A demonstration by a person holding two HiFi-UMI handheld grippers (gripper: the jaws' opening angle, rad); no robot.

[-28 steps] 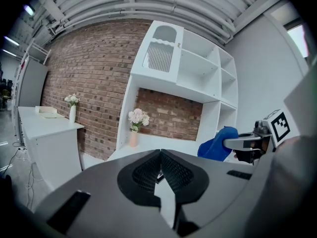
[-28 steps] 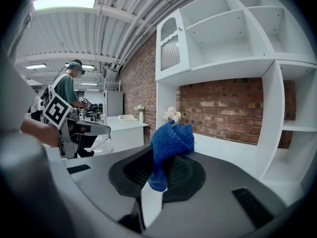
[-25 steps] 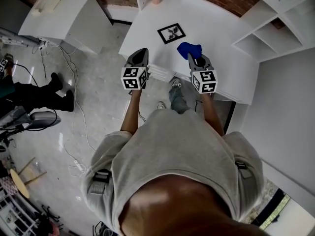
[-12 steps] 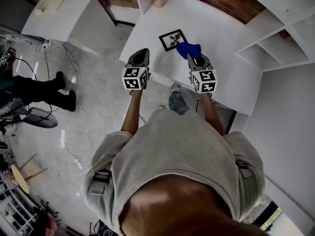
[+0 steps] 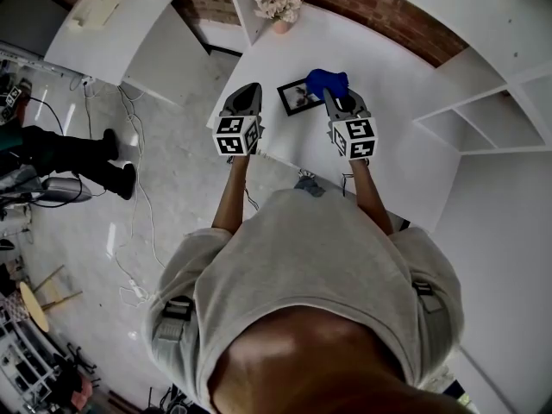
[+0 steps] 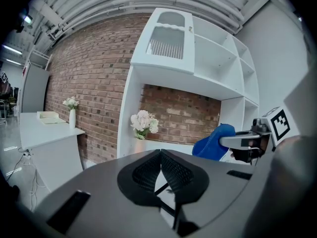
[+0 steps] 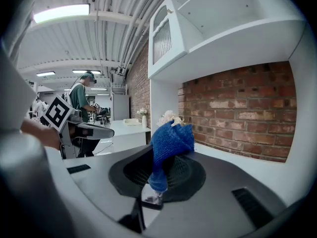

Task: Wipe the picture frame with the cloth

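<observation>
Head view: right gripper (image 5: 333,98) clamps the blue cloth (image 5: 326,81) by the picture frame (image 5: 296,97) on the desk (image 5: 388,132); left gripper (image 5: 246,98) is closed and empty.

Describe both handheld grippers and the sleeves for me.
Both the left gripper and right gripper are dark grey, tapering to ribbed black pads, each carrying a white cube printed with black square markers. No cables show. The person wears a grey short-sleeved T-shirt.

Brick wall (image 6: 94,83), white shelving (image 6: 198,63), perhaps concrete floor (image 5: 164,197).
</observation>
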